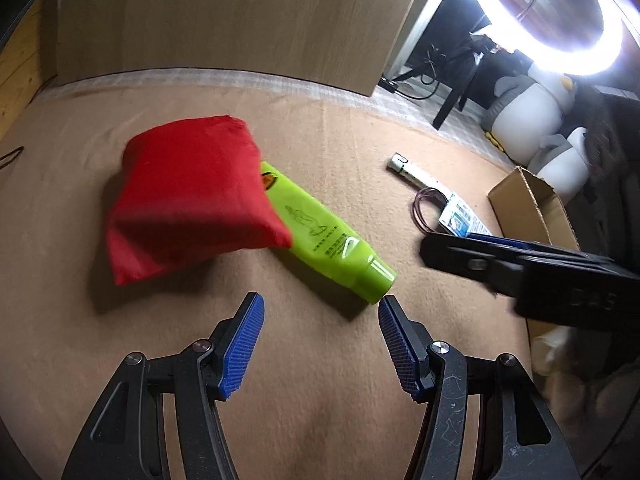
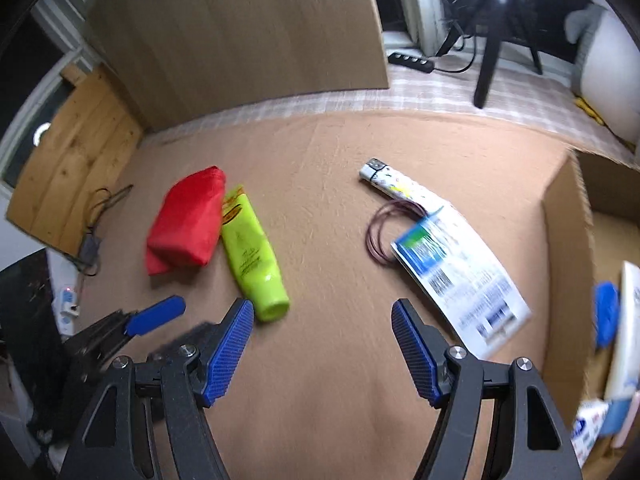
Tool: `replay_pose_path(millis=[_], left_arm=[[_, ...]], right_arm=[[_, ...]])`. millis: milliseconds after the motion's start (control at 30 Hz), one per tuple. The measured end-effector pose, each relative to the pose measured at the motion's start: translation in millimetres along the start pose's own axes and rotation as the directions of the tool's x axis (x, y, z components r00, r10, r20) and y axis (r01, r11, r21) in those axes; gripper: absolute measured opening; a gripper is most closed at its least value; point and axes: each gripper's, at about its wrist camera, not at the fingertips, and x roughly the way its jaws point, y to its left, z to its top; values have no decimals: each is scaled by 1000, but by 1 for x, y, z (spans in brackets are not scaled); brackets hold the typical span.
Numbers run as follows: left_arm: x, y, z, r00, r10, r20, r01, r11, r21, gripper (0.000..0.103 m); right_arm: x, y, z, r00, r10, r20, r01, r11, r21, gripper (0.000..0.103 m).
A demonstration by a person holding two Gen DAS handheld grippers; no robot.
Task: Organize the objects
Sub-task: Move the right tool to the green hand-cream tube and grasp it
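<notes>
A lime-green tube (image 1: 326,236) lies on the brown mat, its flat end tucked under a red cloth pouch (image 1: 192,196). My left gripper (image 1: 320,312) is open and empty, just short of the tube's cap. In the right wrist view the tube (image 2: 250,256) and the red pouch (image 2: 186,222) lie side by side at the left. My right gripper (image 2: 322,316) is open and empty above bare mat, between the tube and a white printed packet (image 2: 460,276). A white patterned stick (image 2: 396,184) with purple cord loops (image 2: 378,236) lies beyond the packet. The right gripper's body shows in the left wrist view (image 1: 532,276).
An open cardboard box (image 2: 564,248) stands at the right with white and blue packages (image 2: 616,320) inside. A wooden panel (image 1: 240,20) stands upright behind the mat. A ring light (image 1: 560,12), a plush penguin (image 1: 536,112) and a tripod leg (image 2: 490,60) are at the back right.
</notes>
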Motion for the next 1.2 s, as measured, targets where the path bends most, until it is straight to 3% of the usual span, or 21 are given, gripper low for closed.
replay_pose_path(millis=[167,233,300,367,500,667,967,1200], left_arm=[[16,-7,6,999,-29,-13,29,1000,11,63],[20,-5,8,999,-51,-16,51,999,-10,62],[24,-3,10,997,-77,-19,76,997,-29,62],[28,-1,11,996,-90,-26,89,995,-40,62],[32,-2,14,993,-113,-32,112,993,-39,61],[36,-8,15,988,-146,-49,145,989,-30,47],[37,-21,2,982,-168,-87,169,986,0,43],[26,-39,-25,972,-196,-132,203,978,44,43]], right_arm=[[30,12,17,996,56,-68,-57,998,-22,67],[38,13,22,993,69,-94,-71,997,-19,61],[46,12,26,986,107,-129,-108,994,0,44],[53,10,29,979,136,-151,-134,991,27,40],[62,9,31,966,188,-179,-180,982,59,40],[66,10,29,959,209,-191,-197,977,81,33],[56,9,12,953,234,-193,-215,970,113,28],[45,-1,-27,958,230,-169,-207,968,140,28]])
